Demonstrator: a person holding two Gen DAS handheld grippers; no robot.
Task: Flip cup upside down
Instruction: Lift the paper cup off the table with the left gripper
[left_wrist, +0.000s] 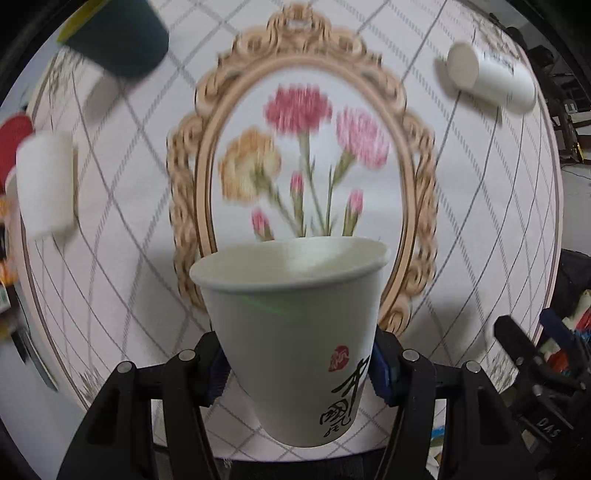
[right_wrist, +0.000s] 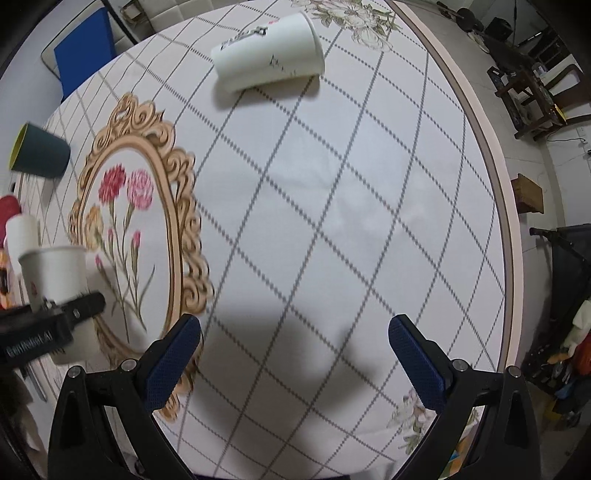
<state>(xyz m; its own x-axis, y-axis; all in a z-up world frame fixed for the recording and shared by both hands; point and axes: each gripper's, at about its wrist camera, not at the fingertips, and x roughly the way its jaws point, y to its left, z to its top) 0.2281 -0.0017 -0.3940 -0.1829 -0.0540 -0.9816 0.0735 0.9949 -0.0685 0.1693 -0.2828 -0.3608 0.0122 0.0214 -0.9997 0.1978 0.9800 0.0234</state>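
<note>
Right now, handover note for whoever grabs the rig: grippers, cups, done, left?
Left gripper: shut on the printed paper cup, held above the table, mouth up, gripped low on its wall.
Right gripper: open, holds nothing, hovers over the tablecloth.
Other cups: a white cup lies on its side at the far edge; a dark green cup lies on its side at far left; another white cup sits left of the flower frame, too blurred to judge its pose.
Done: cup picked up.
Left: turn it mouth down and set it on the cloth.
</note>
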